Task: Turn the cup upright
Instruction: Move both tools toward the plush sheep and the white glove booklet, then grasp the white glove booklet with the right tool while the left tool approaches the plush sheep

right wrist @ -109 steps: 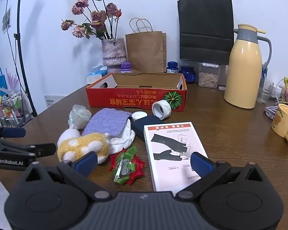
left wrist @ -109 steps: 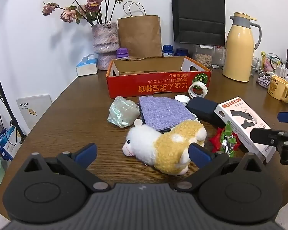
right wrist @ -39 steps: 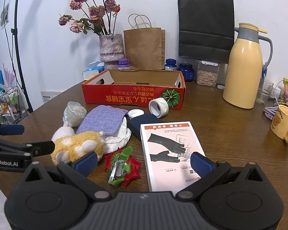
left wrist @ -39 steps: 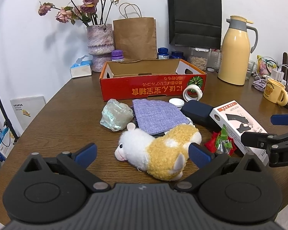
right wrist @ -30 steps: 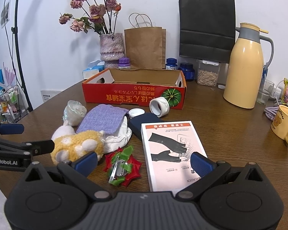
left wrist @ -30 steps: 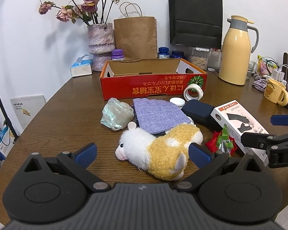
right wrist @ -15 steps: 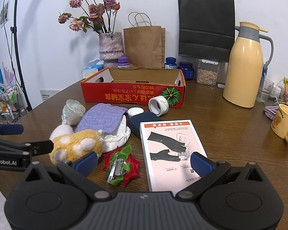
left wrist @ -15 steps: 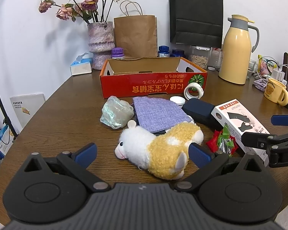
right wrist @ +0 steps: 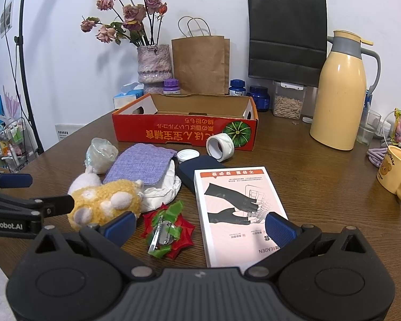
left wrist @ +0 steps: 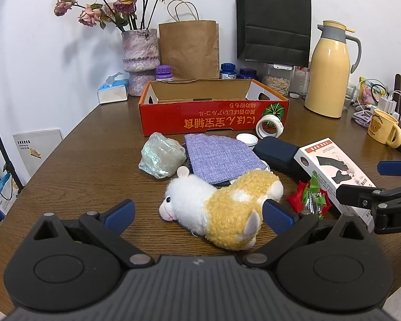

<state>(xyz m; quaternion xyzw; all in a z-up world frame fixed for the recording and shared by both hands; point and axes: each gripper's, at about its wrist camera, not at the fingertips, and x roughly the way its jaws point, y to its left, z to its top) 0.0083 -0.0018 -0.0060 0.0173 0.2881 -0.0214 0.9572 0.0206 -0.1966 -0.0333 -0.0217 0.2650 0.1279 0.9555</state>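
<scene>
Both grippers unmoved; fingers (left wrist: 119, 212) spread.

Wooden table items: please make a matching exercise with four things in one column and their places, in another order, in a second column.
Things:
1. yellow bear mug
2. white tape roll
3. purple woven cloth
4. red and green gift bow

Places:
A. left of the white glove box
B. far right edge
C. against the red cardboard tray
D. behind the plush sheep

Pairs: 1-B, 2-C, 3-D, 4-A
</scene>
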